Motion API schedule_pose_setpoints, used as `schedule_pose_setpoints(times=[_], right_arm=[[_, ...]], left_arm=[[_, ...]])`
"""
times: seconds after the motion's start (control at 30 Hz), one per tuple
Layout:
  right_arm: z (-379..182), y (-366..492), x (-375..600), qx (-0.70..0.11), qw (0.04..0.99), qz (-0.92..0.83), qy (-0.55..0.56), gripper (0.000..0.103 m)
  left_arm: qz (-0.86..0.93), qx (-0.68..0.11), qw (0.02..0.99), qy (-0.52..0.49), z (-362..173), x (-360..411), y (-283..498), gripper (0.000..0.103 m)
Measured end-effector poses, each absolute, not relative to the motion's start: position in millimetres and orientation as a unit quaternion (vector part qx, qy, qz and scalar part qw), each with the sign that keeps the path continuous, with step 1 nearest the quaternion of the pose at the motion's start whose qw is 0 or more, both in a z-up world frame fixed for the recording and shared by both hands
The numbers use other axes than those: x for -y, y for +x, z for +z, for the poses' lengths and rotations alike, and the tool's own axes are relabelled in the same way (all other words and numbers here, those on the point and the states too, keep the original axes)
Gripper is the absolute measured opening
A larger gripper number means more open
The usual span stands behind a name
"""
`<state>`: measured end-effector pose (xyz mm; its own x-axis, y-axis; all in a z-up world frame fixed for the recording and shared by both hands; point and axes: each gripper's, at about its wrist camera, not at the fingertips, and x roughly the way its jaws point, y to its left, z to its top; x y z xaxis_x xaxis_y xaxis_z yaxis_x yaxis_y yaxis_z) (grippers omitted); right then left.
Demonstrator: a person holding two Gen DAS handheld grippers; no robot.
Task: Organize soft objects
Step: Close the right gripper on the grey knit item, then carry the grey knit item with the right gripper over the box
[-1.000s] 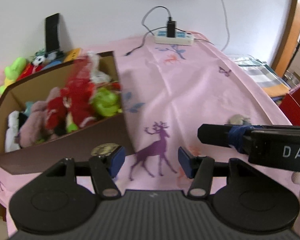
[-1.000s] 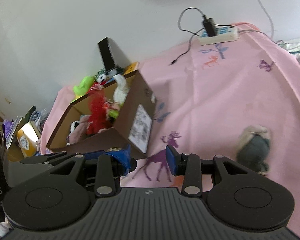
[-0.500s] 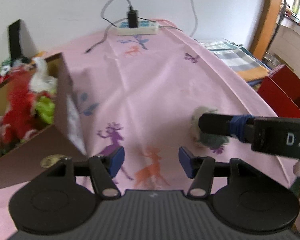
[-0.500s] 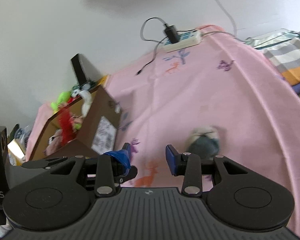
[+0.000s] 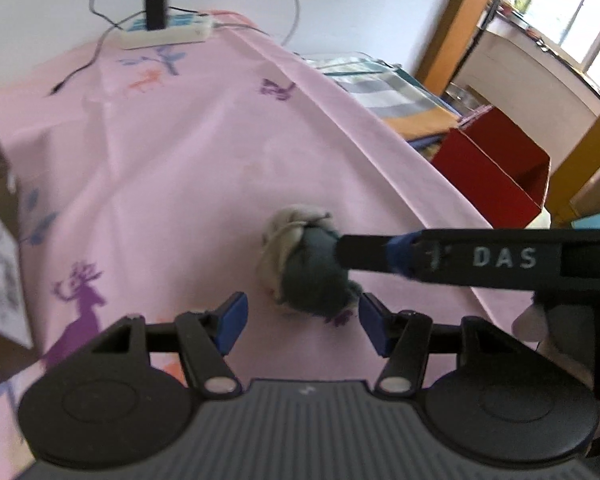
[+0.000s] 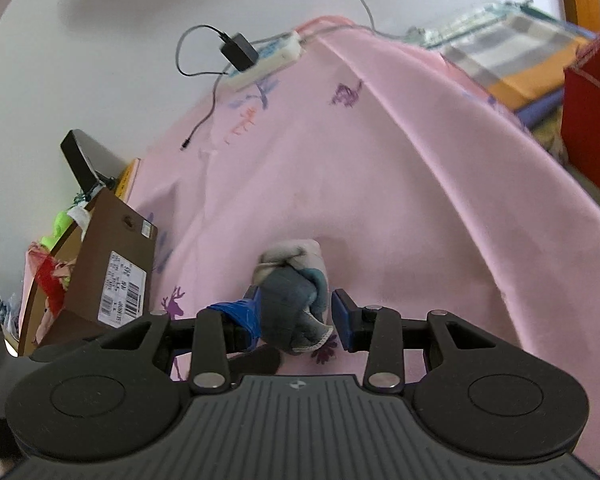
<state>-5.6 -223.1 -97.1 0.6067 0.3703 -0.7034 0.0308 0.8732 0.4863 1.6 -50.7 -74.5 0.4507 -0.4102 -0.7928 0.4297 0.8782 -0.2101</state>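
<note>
A home room: a pink deer-print tablecloth (image 5: pixel 188 168), a power strip (image 5: pixel 164 34) by the wall, folded blankets (image 5: pixel 384 92), a wooden door frame (image 5: pixel 452 20).

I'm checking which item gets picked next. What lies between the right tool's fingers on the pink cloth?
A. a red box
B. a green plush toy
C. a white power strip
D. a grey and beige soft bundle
D: in the right wrist view the grey and beige bundle sits on the pink cloth between the right tool's open fingers.
</note>
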Motion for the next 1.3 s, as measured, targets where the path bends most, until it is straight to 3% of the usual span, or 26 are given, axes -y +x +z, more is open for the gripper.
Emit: schedule_pose_setpoints(times=[0.37,0.63,0.97,1.3], right_arm=[[-124,25,224,-0.471,0.813,0.131,0.315,0.027],[-116,22,212,-0.467,0.819,0.150,0.297,0.023],[-73,0,175,-0.410,0.842,0.199,0.288,0.023],[-17,-17,88,-0.339,0.868,0.292,0.216,0.023]], left_arm=[[-0.252,-0.466,0.846,0.053,-97,71,24,0.061],[-0.258,-0.457,0.850,0.041,-96,58,22,0.061],[-0.248,-0.382,0.889,0.051,-51,16,-14,0.060],[-0.194,-0.303,0.933,0.019,4,-77,-54,0.060]])
